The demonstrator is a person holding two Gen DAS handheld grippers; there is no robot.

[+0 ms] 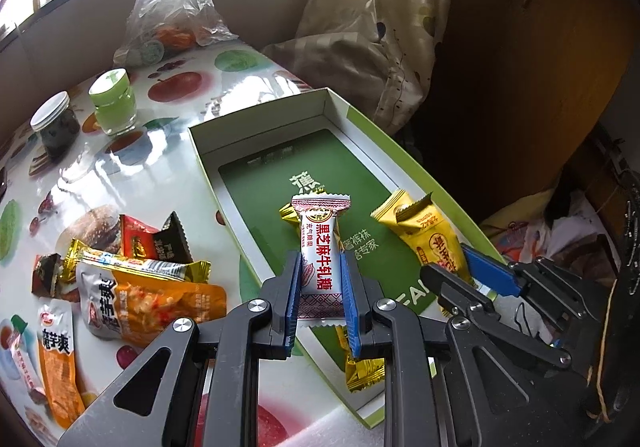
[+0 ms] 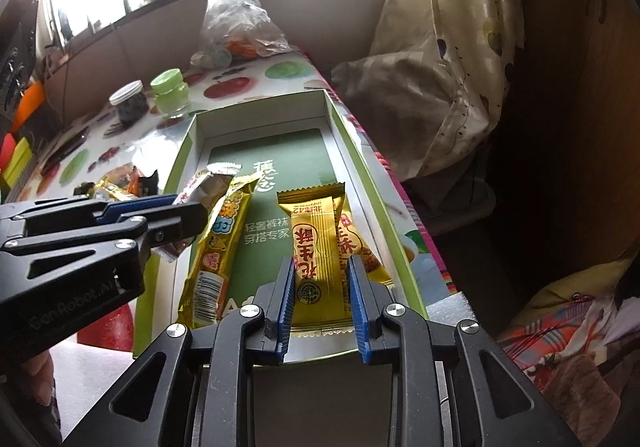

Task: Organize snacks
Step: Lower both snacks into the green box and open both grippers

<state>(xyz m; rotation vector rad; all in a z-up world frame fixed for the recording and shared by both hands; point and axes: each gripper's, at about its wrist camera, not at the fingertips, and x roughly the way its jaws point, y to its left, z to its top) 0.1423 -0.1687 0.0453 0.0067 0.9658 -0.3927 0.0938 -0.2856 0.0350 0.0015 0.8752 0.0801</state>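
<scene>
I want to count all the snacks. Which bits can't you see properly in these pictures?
- Left wrist view: the gold bar in the box is mostly hidden behind the white candy and the left gripper fingers.
- Left wrist view: the orange packet is cut off by the picture edge.
- Right wrist view: the snack pile on the table sits behind the left gripper, too small to count.
</scene>
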